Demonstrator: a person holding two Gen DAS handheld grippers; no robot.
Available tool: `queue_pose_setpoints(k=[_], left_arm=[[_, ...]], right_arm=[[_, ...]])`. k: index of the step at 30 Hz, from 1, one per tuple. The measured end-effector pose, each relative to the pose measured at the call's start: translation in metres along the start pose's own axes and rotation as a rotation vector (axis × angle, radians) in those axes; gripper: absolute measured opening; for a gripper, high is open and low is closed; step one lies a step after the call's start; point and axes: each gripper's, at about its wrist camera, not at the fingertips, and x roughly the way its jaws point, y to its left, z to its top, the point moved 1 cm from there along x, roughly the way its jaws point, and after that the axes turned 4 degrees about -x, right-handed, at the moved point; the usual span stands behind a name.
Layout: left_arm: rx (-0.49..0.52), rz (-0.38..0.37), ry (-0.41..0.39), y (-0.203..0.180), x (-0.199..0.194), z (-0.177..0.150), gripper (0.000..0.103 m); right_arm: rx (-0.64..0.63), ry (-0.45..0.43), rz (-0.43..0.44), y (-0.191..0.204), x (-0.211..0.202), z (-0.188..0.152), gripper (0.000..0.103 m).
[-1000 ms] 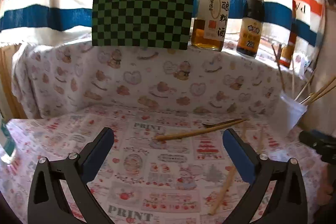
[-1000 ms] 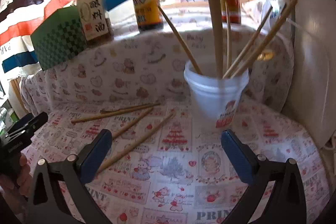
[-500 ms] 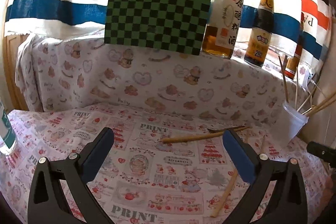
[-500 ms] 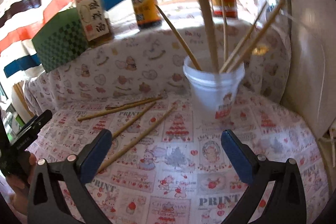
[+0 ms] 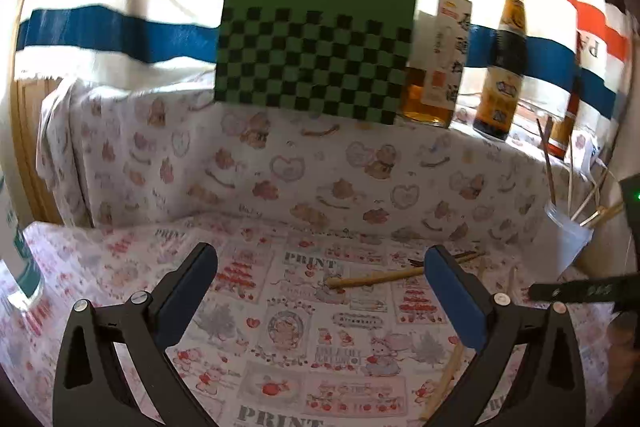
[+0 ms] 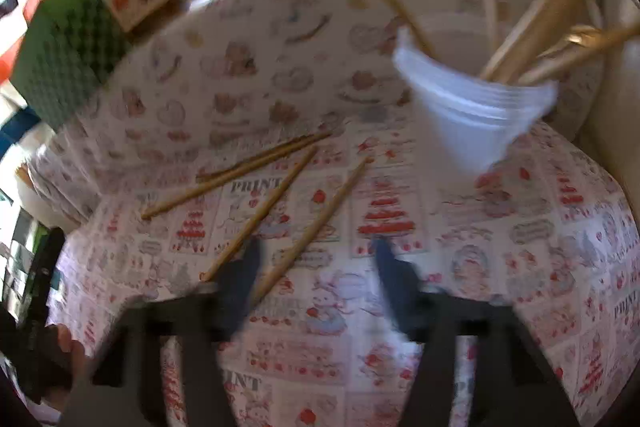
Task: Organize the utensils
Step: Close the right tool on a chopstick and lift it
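My right gripper [image 6: 316, 263] tilts down over a printed tablecloth [image 6: 520, 247]. Its jaws are closing, and nothing sits between the pads; only bare cloth shows in the gap. Four loose chopsticks [image 6: 264, 211] lie on the cloth. The nearest one's [image 6: 316, 227] lower end lies just beside the left pad, inside the gap's edge, and another ends outside that pad. A translucent plastic cup [image 6: 472, 115] stands near the far right, already holding several sticks.

My left gripper [image 5: 320, 291] hangs spread wide, empty, well apart from the chopstick [image 5: 376, 277] lying ahead of it.

The risks, as I judge them: the view is smeared with motion, so the jaws may come together on air or nudge the nearest stick sideways. A pinch near a stick's tip could let it swing and slip. The cup looks light and top-heavy; a stick pushed in at an angle could tip it and spill what is stored.
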Motion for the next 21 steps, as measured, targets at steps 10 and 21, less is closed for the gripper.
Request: queue_pose_setpoints(k=[10,21], left_arm=[[-0.081,0.044,0.012,0.013,0.006,-0.001,0.103],[-0.044,0.018,0.024,0.004,0.010,-0.003,0.103]], right_arm=[[0.000,0.028,-0.128,0.009,0.041,0.022,0.039],[-0.040,0.017,-0.211,0.010,0.063,0.038,0.020]])
